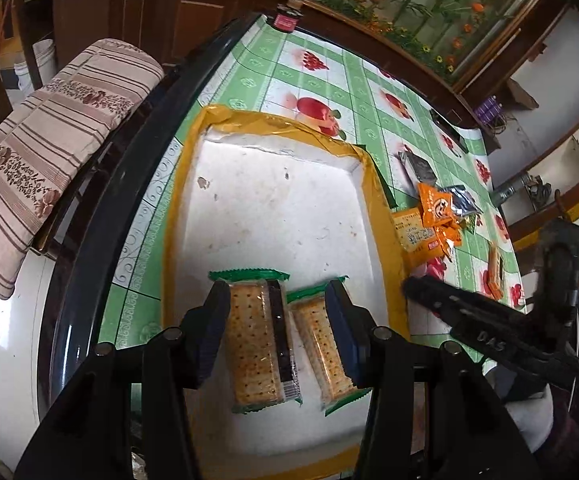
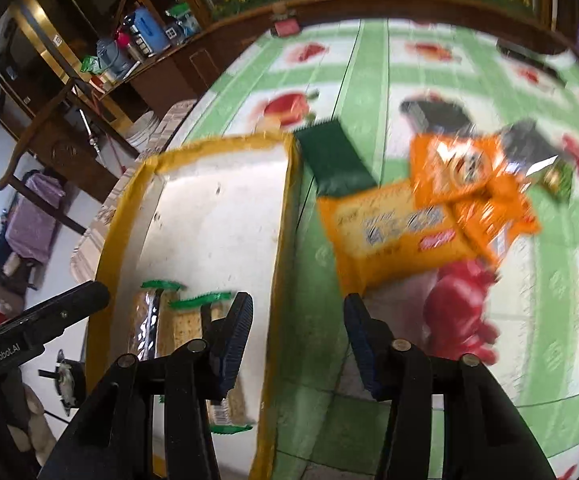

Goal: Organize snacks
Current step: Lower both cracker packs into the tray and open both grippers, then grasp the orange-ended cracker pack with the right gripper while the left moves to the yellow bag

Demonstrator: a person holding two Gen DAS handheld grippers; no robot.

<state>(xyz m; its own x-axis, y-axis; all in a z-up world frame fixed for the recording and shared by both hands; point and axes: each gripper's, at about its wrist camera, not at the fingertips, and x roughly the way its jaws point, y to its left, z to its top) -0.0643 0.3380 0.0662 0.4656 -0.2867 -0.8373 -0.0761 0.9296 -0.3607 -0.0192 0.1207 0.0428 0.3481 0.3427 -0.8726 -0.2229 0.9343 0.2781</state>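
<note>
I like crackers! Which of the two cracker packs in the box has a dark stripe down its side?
The bigger cracker pack on the left, with a dark strip along its right edge. The smaller cracker pack beside it has none.

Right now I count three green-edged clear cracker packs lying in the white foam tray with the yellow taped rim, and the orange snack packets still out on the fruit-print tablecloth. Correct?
Not quite: the white foam tray holds two cracker packs, not three, as the left wrist view shows. The orange packets are indeed still on the tablecloth.

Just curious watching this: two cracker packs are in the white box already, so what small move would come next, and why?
Probably the right gripper reaches forward to the big orange packet. Its fingers look empty, that packet lies nearest on the tablecloth, outside the box.
</note>
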